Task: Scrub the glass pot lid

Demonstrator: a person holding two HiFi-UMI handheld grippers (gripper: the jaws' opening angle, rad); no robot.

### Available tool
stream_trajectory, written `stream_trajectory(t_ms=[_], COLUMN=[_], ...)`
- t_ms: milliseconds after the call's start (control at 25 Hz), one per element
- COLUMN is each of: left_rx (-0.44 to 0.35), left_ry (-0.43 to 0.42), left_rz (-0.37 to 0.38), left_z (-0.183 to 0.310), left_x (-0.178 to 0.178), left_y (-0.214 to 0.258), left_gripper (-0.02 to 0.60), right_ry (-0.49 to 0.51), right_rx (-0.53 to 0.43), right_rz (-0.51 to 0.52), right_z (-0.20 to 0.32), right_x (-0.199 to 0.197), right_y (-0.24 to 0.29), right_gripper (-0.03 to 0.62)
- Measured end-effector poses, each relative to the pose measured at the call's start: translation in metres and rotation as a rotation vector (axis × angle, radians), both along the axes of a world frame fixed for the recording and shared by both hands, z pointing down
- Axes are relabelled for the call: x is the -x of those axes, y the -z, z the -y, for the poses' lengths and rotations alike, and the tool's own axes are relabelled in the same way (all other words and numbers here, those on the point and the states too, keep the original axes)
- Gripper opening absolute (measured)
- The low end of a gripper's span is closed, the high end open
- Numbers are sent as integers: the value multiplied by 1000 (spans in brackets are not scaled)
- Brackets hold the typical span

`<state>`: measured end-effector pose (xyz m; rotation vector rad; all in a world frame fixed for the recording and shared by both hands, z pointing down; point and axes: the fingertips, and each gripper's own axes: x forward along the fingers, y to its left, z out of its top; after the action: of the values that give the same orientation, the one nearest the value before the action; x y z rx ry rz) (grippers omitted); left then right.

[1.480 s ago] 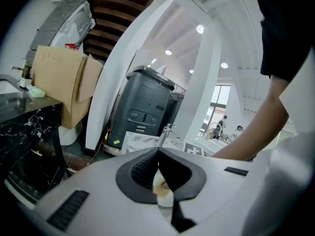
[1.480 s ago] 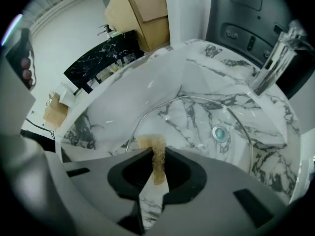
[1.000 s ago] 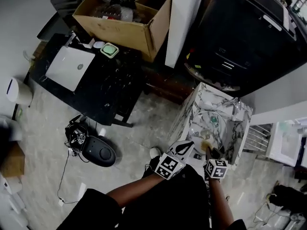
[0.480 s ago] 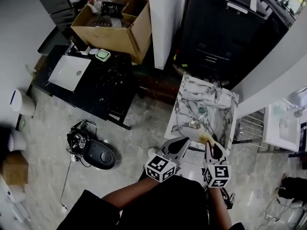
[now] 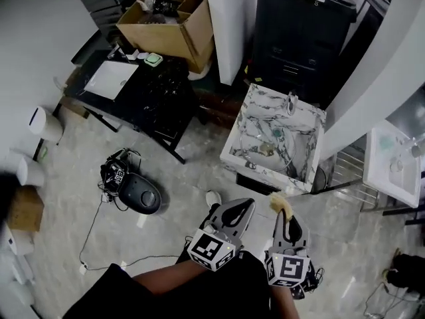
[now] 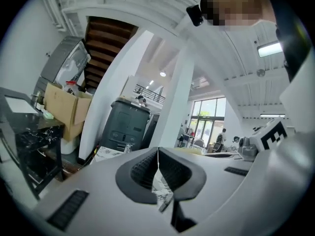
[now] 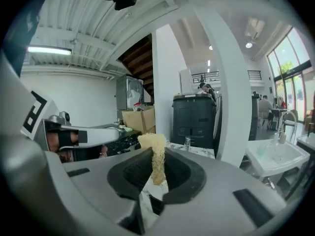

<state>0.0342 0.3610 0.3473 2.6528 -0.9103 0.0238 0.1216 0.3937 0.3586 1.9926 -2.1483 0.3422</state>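
Right gripper view: my R gripper (image 7: 157, 162) is clamped on a yellow scrub pad (image 7: 153, 142). L gripper (image 6: 158, 155) has its jaws pressed together, nothing btwn. The glass pot lid (image 5: 264, 147) seems to lie in the marble sink (image 5: 260, 104), well ahead of both.

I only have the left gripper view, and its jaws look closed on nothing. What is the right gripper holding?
Observer: The right gripper is shut on a pale yellow fibrous scrubber.
Operator: Where is the sink from the two grippers?
Observer: In the head view the marble sink lies ahead, apart from both. The left gripper and the right one are held near the person's body.
Operator: Is the lid in the sink?
Observer: Small items lie in the basin, too small to tell if one is a lid.
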Motion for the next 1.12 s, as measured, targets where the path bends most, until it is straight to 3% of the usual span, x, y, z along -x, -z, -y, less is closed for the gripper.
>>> stream_trajectory(t_ms=[240,640,800,1120], left_rx=[-110,-189,-193,-131], left_ry=[54,-55,-95,-69], left_rz=[19,29,15,14], left_z=[-61,-126,-147,-156], left_x=[6,41,77,174], left_y=[21,45,46,30], left_gripper=[15,15,15,15], right_ry=[30,-73,-92,-148], right_rx=[-33,-137,-125,-93], right_rz=[38,-7,-41,-63], right_z=[-54,-120,-137,-153], right_x=[32,75,115,204], right_y=[8,54,56,55], right_gripper=[63,61,61,61])
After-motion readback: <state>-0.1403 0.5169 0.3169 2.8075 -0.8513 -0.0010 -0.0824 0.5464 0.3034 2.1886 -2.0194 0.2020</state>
